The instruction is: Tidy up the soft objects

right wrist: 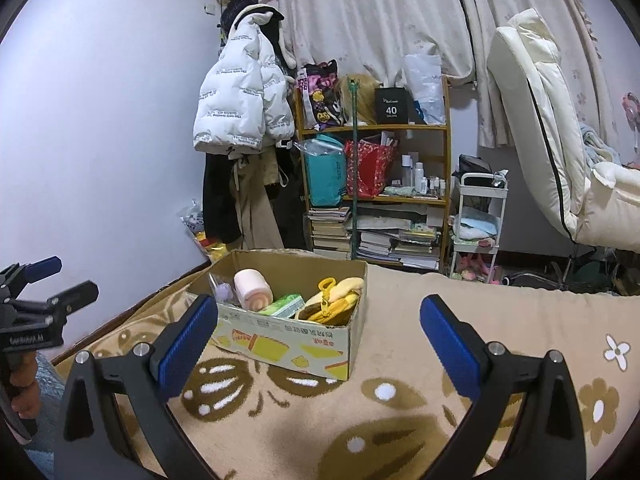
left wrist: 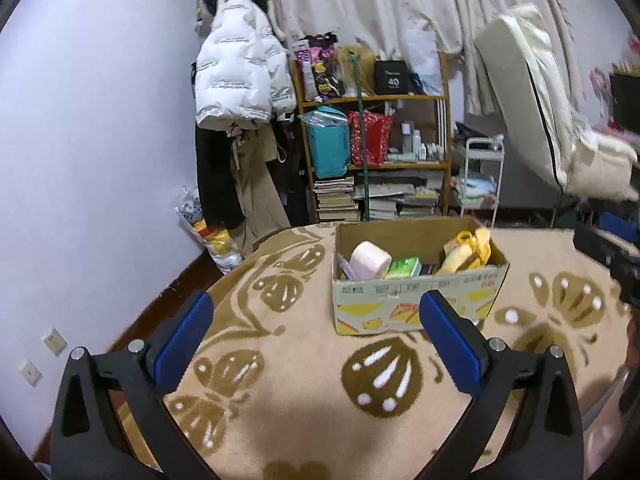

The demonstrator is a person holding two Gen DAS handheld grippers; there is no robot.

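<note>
An open cardboard box [left wrist: 412, 304] stands on a beige blanket with brown leaf patterns [left wrist: 304, 392]. In it lie a pink rolled towel [left wrist: 370, 260], a green tissue pack [left wrist: 404, 268] and a yellow plush toy [left wrist: 468, 252]. My left gripper [left wrist: 316, 328] is open and empty, just in front of the box. In the right wrist view the box [right wrist: 296, 340] sits ahead to the left, with the pink roll [right wrist: 252, 288], green pack [right wrist: 284, 305] and yellow plush [right wrist: 336, 296]. My right gripper [right wrist: 318, 330] is open and empty, near the box's front right corner.
A wooden shelf [right wrist: 372, 184] with bags, bottles and stacked books stands behind the bed. A white puffer jacket [right wrist: 240, 108] hangs on the wall. A white trolley [right wrist: 480, 224] and a cream chair [right wrist: 560, 152] are to the right. The other gripper shows at left [right wrist: 36, 312].
</note>
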